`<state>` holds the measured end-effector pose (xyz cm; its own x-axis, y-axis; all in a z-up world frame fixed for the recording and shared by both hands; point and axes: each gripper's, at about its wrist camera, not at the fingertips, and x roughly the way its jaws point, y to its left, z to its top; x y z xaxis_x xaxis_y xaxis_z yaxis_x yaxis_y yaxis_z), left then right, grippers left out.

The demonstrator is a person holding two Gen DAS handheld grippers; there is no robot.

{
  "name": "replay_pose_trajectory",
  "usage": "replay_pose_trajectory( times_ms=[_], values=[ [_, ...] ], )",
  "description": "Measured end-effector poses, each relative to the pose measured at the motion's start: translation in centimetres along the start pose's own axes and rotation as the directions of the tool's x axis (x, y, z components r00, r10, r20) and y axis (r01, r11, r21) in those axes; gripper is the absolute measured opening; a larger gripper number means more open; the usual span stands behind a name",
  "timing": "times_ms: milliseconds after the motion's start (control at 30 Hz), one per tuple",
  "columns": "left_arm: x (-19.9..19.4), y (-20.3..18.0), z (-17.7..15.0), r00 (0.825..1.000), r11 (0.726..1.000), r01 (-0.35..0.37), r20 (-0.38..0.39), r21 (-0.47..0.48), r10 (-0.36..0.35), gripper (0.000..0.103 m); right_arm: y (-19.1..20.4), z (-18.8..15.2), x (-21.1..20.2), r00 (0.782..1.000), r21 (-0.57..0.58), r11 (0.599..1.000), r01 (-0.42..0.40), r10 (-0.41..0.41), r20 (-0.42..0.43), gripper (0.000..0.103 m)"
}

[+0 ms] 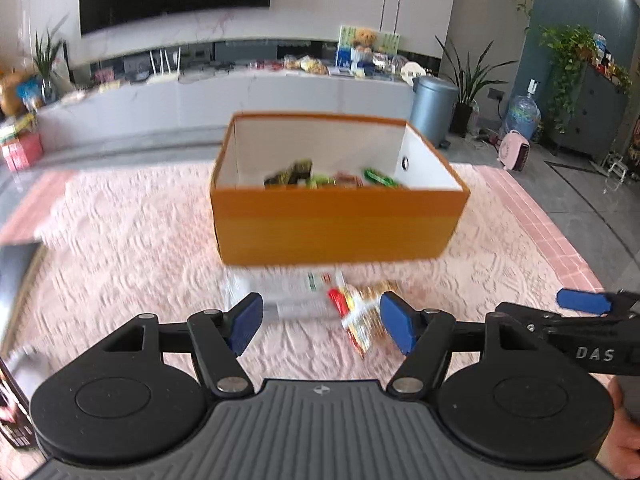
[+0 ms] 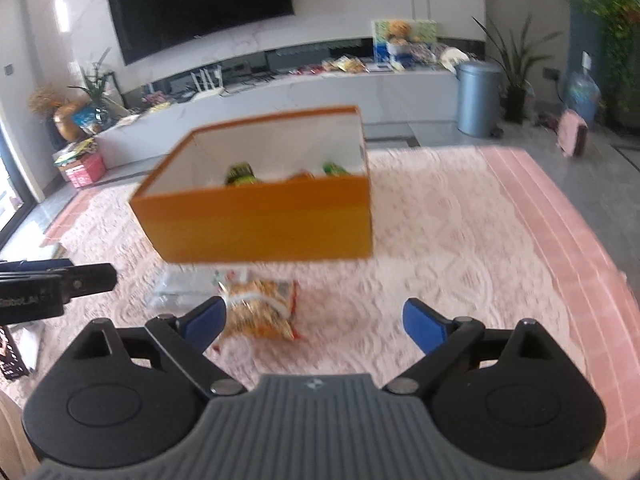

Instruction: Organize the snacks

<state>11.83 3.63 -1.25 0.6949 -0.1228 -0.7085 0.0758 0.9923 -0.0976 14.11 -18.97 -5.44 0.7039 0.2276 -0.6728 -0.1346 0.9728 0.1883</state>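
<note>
An open orange box [image 1: 340, 226] sits on the pink rug and holds several snack packs [image 1: 332, 178]; it also shows in the right wrist view [image 2: 264, 224]. In front of it lie a clear plastic pack [image 1: 296, 296] and an orange-yellow snack bag [image 1: 360, 316], also seen in the right wrist view [image 2: 260, 312]. My left gripper [image 1: 320, 322] is open above these two, empty. My right gripper [image 2: 316, 322] is open and empty, with the snack bag by its left finger. The right gripper's blue fingertip [image 1: 584, 302] shows at the left view's right edge.
The pink rug [image 2: 460, 240] spreads all around the box. A dark flat object [image 1: 16, 268] lies at the rug's left edge. Beyond are a long white cabinet [image 1: 240, 96], a grey bin [image 1: 434, 108] and potted plants.
</note>
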Motion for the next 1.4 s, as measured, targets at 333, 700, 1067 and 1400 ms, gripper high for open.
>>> replay_pose_trajectory(
  times_ms=[333, 700, 1067, 1400],
  values=[
    [1.2, 0.5, -2.7, 0.996, 0.997, 0.058, -0.061, -0.044, -0.061, 0.079, 0.0, -3.2, 1.9, 0.997, -0.012, 0.999, 0.032, -0.033, -0.063, 0.093],
    [2.6, 2.0, -2.6, 0.993, 0.993, 0.067, -0.09, -0.101, -0.077, 0.075, 1.0, -3.1, 3.2, 0.998, -0.031, 0.999, -0.015, 0.013, -0.066, 0.085],
    [5.9, 3.0, 0.5, 0.988, 1.0, 0.014, -0.151, -0.021, -0.017, 0.075, 5.1, -0.3, 8.8, 0.991, -0.123, 0.989, -0.081, 0.067, -0.114, 0.088],
    [10.2, 4.7, 0.9, 0.978, 0.998, -0.023, -0.205, 0.066, 0.036, 0.08, 6.1, 0.1, 14.0, 0.979, -0.136, 0.987, -0.09, 0.063, -0.194, 0.077]
  ],
)
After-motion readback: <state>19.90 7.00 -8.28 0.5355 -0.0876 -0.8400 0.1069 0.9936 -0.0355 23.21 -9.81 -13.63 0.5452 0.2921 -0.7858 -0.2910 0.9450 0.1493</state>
